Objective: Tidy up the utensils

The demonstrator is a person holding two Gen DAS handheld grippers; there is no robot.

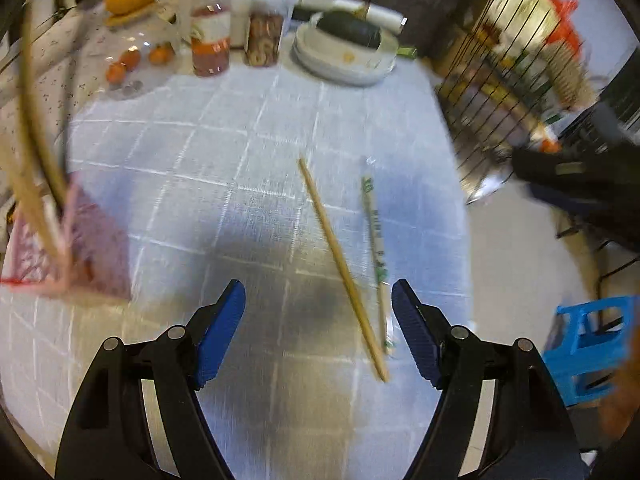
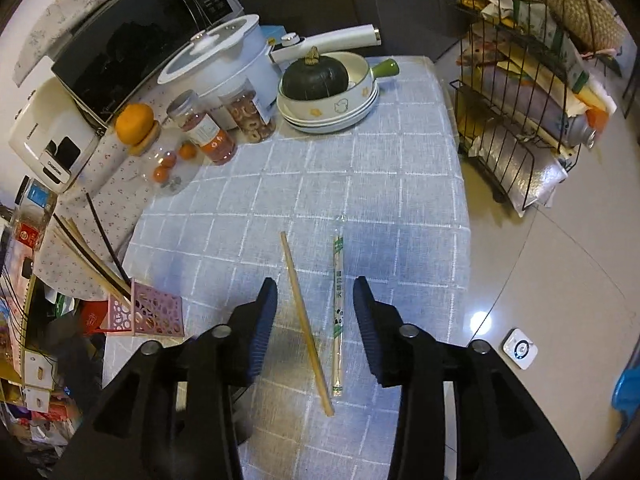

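A bare wooden chopstick (image 2: 306, 324) and a plastic-wrapped pair of chopsticks (image 2: 338, 312) lie side by side on the checked tablecloth (image 2: 380, 184). My right gripper (image 2: 316, 292) hovers over them, open, with both seen between its jaws and neither touched. In the blurred left wrist view, my left gripper (image 1: 318, 312) is wide open and holds nothing. The bare chopstick (image 1: 344, 272) and wrapped pair (image 1: 376, 248) lie just ahead of its right finger. A pink perforated holder (image 2: 156, 314) with several chopsticks (image 2: 92, 256) stands at the table's left edge; the same pink holder (image 1: 80, 248) also shows in the left wrist view.
At the back stand stacked bowls (image 2: 332, 120) with a dark squash (image 2: 314, 78), two jars (image 2: 208, 132), a white pot (image 2: 224, 60) and a microwave (image 2: 136, 40). A wire rack (image 2: 520, 100) stands on the floor past the table's right edge. A blue stool (image 1: 588, 348) is nearby.
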